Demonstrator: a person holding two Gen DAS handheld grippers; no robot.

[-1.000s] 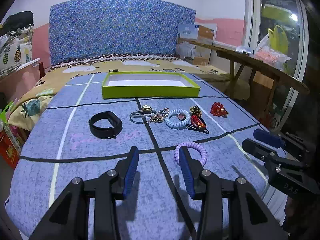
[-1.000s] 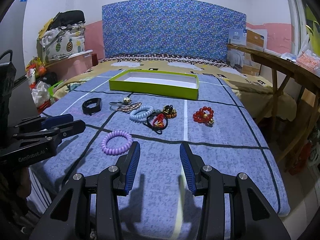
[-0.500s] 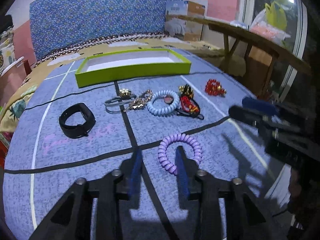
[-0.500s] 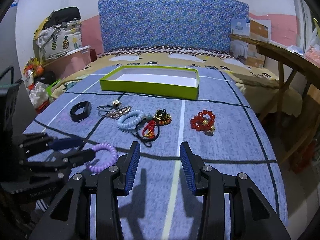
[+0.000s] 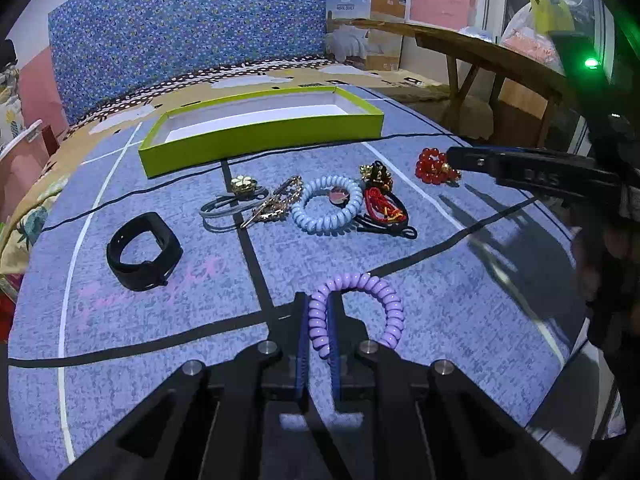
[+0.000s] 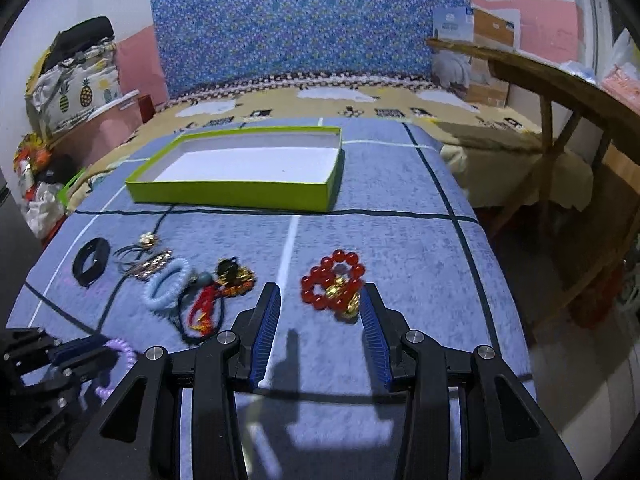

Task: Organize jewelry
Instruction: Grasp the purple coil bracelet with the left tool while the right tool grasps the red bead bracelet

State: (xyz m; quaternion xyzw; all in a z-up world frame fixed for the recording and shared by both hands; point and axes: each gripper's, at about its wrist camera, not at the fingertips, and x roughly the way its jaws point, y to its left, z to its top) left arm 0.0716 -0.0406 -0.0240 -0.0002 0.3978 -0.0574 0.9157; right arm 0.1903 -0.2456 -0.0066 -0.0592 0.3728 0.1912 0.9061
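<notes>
A: L gripper (image 5: 319, 330), what is its state pls?

B: Clenched on the purple spiral hair tie (image 5: 357, 309). The blue pads pinch one side of the ring; the rest of it hangs free to the right, on or just above the blue cloth (image 5: 440, 300), I cannot tell which. I think one side is taken because a soft coil folds if you squeeze it across.

A: And the R gripper (image 6: 320, 312)?

B: Released, jaws wide. The red bead bracelet (image 6: 334, 282) lies on the cloth just in front of them, w/ its gold charm near the right finger (image 6: 374, 322). Probably wide so both fingers can pass around the beads.

A: Where must things go?

B: I guess the green box (image 5: 260, 136), at the far end, nothing inside yet. Between are the light blue spiral tie (image 5: 326, 210), the black band (image 5: 142, 252) and other small pcs, so the tie should be carried above them, not dragged.
</notes>
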